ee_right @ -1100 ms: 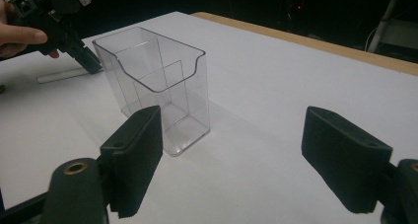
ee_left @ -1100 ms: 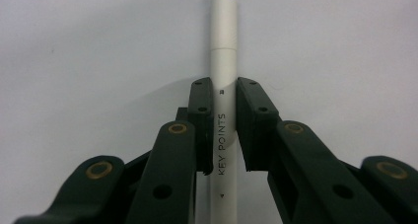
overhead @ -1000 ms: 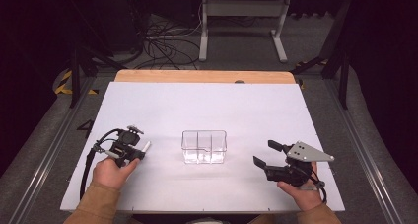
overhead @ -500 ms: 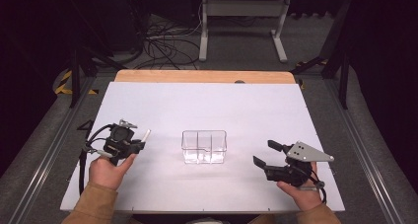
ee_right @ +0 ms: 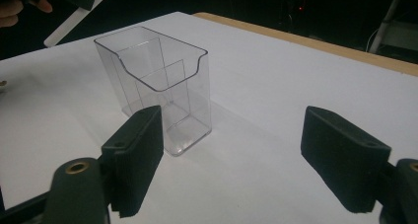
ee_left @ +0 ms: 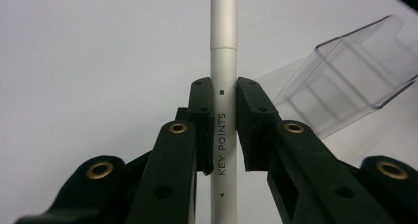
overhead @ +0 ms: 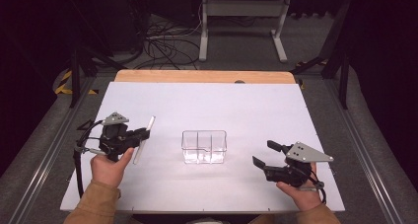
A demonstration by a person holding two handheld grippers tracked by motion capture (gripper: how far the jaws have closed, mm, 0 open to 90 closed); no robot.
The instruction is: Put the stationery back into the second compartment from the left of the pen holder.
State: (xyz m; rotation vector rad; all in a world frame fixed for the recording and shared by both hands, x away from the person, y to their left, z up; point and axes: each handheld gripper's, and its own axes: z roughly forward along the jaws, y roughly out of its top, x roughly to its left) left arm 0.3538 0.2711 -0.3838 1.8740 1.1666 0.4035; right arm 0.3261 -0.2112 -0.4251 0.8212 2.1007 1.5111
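Two hand-held grippers flank a clear holder (overhead: 204,146) mid-table. Left gripper view: the left hand-held gripper (ee_left: 223,135) clamps a white pen (ee_left: 223,86), apparently carrying it holderward. Right gripper view: the right hand-held gripper (ee_right: 236,160) gapes empty; next, tip the pen upright over a compartment.

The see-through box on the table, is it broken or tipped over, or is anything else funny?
Nothing stands out. The clear box stands upright and whole in the middle of the white table, with nothing in it. The left gripper is shut on a white pen, and the right gripper hangs open beside the box.
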